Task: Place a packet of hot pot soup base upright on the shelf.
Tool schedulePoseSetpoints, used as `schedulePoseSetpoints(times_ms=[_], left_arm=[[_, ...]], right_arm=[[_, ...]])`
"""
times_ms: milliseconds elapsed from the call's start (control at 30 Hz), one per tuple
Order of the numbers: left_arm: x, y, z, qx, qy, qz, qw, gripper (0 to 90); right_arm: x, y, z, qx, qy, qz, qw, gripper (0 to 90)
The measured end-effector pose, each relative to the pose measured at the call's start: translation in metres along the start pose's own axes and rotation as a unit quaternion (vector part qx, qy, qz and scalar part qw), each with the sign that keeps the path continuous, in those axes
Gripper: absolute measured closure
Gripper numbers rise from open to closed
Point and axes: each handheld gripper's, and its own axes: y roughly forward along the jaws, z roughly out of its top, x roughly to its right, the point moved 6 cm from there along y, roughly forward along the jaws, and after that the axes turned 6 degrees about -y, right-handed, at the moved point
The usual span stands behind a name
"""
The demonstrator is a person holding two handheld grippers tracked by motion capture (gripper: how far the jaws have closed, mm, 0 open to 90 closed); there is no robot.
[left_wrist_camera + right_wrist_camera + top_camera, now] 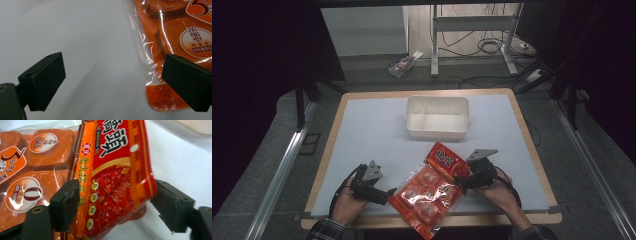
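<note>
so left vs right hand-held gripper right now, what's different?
The left hand-held gripper is open over bare table, its jaws clear of the orange packet, one just overlapping its corner. The right hand-held gripper has its jaws on either side of the packet's red header, which bows between them; full closure is unclear. Both sit low at the table's near edge.

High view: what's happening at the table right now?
A person works two handheld grippers over a red-and-orange snack bag lying at the near edge of the table. The right gripper straddles the bag's red header end, fingers on either side of it but apparently not clamped. The left gripper is open beside the bag's clear-sealed corner, one finger over its edge. A white two-compartment tray sits further back, apparently with nothing in it.
</note>
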Motion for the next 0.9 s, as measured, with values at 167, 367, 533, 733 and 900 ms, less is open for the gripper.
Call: schedulePoseSetpoints(times_ms=[167, 367, 533, 733, 900], left_arm=[[0.001, 0.001, 0.0, -0.004, 0.004, 0.001, 1.0, 5.1], [0.002, 0.002, 0.0, -0.005, 0.007, 0.002, 1.0, 5.2], [0.002, 0.002, 0.0, -0.007, 0.009, 0.004, 0.9999, 5.3], [0.003, 0.002, -0.001, -0.01, 0.013, 0.004, 0.9999, 5.5], [0.003, 0.002, -0.001, -0.01, 0.015, 0.004, 0.9998, 5.6]], right_arm=[[-0.005, 0.007, 0.008, -0.005, -0.018, 0.003, 0.9998, 39.3], [-0.007, 0.014, 0.012, -0.008, -0.014, 0.024, 0.9996, 46.8], [-0.01, 0.022, 0.017, -0.013, -0.021, 0.051, 0.9984, 56.2], [-0.012, 0.029, 0.022, -0.012, -0.015, 0.08, 0.9966, 69.1], [-0.013, 0.031, 0.025, -0.009, -0.002, 0.118, 0.993, 86.8]])
